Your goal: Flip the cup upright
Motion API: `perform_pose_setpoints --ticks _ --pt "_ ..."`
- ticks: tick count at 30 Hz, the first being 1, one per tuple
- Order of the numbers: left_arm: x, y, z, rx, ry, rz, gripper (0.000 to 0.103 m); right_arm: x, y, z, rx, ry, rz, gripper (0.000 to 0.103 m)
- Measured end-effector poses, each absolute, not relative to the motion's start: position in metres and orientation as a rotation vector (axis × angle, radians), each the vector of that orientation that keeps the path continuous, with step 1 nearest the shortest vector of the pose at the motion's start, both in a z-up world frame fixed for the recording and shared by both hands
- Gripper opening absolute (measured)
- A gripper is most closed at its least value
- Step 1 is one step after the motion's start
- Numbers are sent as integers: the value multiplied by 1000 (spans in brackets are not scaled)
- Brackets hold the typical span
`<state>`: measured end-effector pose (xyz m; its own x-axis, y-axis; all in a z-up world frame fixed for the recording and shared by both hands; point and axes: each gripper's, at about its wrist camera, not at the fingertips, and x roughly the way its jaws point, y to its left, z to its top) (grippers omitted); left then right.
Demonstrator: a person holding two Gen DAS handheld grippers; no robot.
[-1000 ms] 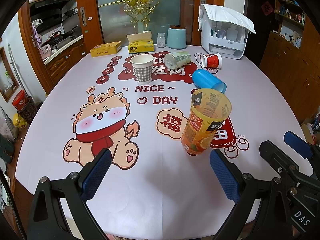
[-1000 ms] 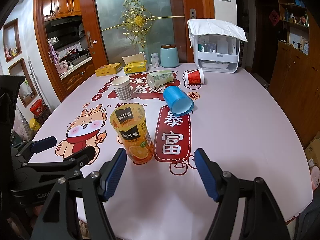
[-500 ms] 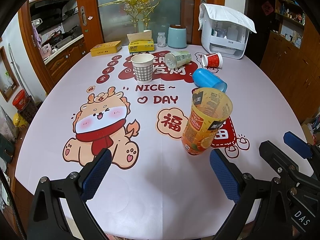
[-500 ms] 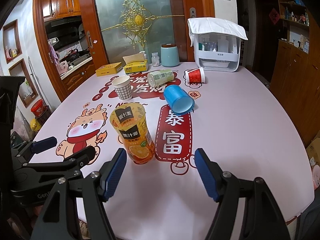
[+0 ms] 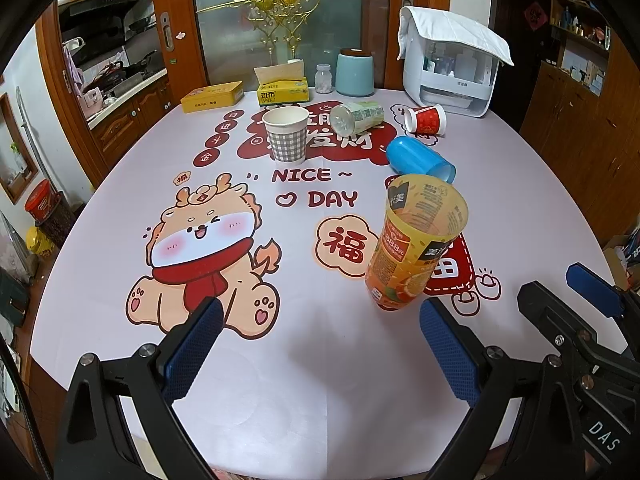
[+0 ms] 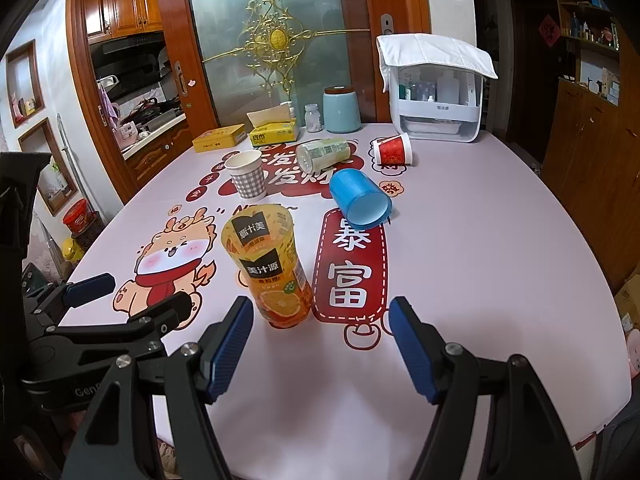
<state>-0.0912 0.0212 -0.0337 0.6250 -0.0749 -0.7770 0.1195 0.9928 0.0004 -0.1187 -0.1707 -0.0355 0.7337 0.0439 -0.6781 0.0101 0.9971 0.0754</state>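
Note:
An orange juice-label cup stands upright near the table's front. A blue cup lies on its side behind it. A clear green-label cup and a red paper cup also lie on their sides farther back. A grey checked paper cup stands upright. My left gripper is open and empty near the front edge, left of the orange cup. My right gripper is open and empty, just in front of the orange cup.
A round table with a printed cloth holds a yellow tin, a tissue box, a small jar, a light blue canister and a white covered appliance at the back.

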Motion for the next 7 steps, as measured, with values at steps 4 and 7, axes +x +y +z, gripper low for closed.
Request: perform_pose_setpoints --ticks 4,7 --pt "-91 21 -34 55 888 -111 98 -119 -170 -35 76 748 19 71" --pt "-91 21 -34 55 890 -111 98 -119 -170 -35 78 747 21 71"
